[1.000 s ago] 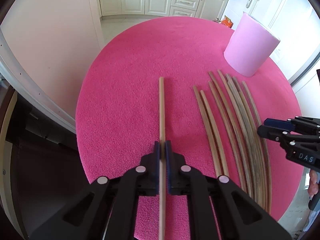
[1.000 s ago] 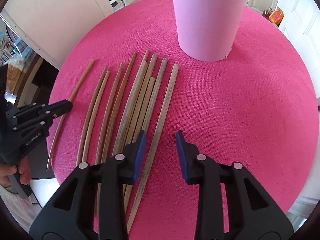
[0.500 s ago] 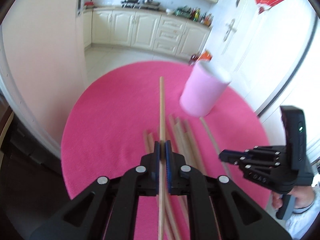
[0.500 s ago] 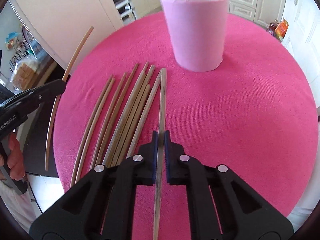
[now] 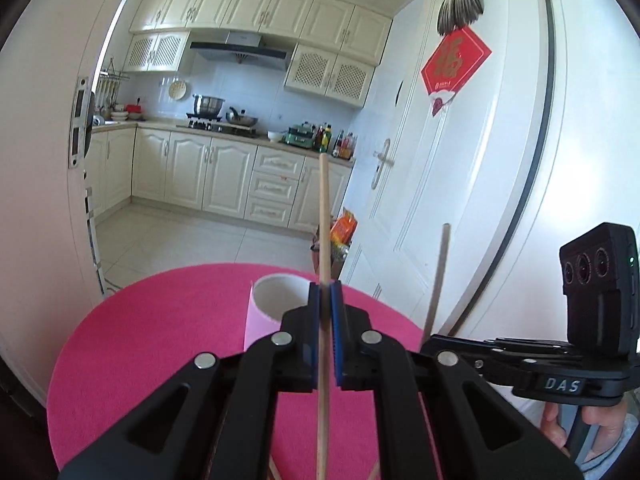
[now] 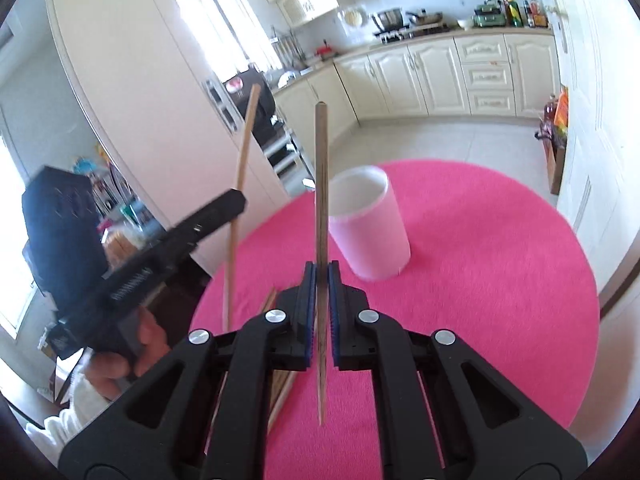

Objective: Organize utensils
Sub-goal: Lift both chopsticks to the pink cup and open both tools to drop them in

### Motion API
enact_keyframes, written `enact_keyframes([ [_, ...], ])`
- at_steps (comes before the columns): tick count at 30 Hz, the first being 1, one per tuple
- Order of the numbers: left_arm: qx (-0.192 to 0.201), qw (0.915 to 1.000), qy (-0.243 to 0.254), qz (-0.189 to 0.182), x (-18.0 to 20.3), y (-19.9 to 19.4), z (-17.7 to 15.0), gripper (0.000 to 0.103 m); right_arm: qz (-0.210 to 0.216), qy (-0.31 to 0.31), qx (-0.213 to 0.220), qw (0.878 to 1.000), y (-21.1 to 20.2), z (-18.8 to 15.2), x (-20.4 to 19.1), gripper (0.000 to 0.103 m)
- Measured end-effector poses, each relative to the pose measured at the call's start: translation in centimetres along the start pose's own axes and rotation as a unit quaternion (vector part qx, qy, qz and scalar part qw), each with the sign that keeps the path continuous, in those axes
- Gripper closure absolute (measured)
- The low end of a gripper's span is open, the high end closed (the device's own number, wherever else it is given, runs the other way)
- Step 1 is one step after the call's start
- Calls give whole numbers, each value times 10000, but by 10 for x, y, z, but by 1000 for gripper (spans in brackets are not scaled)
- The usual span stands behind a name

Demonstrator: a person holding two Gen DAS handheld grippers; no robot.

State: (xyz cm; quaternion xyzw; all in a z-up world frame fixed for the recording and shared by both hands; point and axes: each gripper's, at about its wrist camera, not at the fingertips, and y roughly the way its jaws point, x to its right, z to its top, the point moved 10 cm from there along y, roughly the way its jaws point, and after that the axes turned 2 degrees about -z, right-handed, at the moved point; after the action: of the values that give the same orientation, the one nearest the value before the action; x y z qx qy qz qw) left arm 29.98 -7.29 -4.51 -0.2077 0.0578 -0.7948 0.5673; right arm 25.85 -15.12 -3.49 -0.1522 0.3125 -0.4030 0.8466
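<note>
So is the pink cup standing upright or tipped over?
Upright: the pink cup stands on its base on the pink tablecloth, open mouth facing up.

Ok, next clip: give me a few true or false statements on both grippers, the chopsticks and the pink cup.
1. The left gripper is shut on a light chopstick. True.
2. The right gripper is open with nothing in it. False: it is shut on a darker chopstick.
3. The pink cup lies on its side. False: it stands upright, mouth up.
4. Both held chopsticks are inside the cup. False: both are in the air, outside it.
5. More chopsticks lie on the pink tablecloth. True.
</note>
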Motion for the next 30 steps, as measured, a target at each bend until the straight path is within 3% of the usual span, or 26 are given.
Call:
enact_keyframes([
  [4,547,9985,28,16,7,19,40,97,52,-98,538,9985,-18,45,-2,97],
  [10,1432,9894,1,238,2,48,92,97,-137,-96,1331,9910,-30,117,10,97],
  [17,1893,9801,172,574,-14,69,104,97,-364,-128,1891,9812,-12,141,21,97],
  [23,1878,9784,286,818,-23,90,99,97,-495,-134,1663,9847,25,127,34,97],
  [30,1381,9877,254,692,-32,102,66,97,-635,-221,1396,9879,48,97,41,97],
])
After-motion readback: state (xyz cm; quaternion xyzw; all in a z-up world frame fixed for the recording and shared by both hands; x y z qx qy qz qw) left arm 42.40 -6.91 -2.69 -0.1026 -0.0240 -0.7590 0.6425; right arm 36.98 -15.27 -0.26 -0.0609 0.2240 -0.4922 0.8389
